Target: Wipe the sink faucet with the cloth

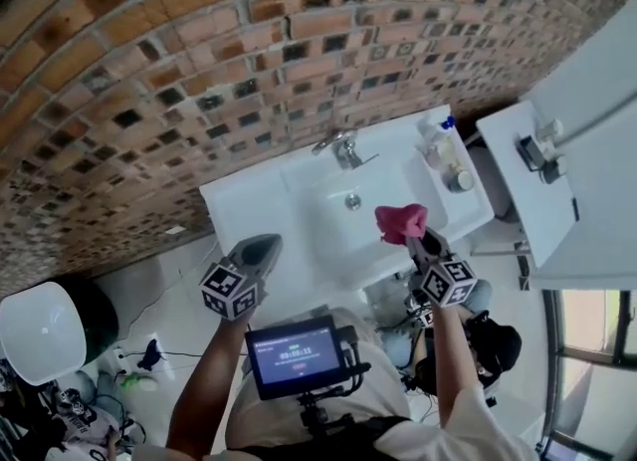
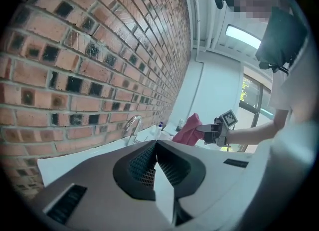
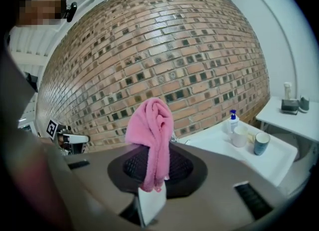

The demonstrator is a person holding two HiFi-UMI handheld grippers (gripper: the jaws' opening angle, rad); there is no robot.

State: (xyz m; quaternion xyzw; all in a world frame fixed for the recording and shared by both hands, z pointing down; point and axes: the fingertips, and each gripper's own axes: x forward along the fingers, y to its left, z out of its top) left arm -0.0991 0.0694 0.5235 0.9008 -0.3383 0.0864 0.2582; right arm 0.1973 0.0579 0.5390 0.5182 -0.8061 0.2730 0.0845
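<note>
A brick wall (image 1: pixel 199 71) rises beyond both sets of fingers; below them lies the white sink (image 1: pixel 249 205) (glossy, set against the bricks); the right gripper (image 1: pixel 411 236) clamps the pink cloth (image 1: pixel 401 220), bunched above its fingertips; the left gripper (image 1: pixel 267 245) has its jaws together on nothing; the chrome faucet (image 1: pixel 344 148) stands ahead between the two grippers, apart from the cloth.

Bright daylight, soft focus, strong fisheye bending, dark corners
</note>
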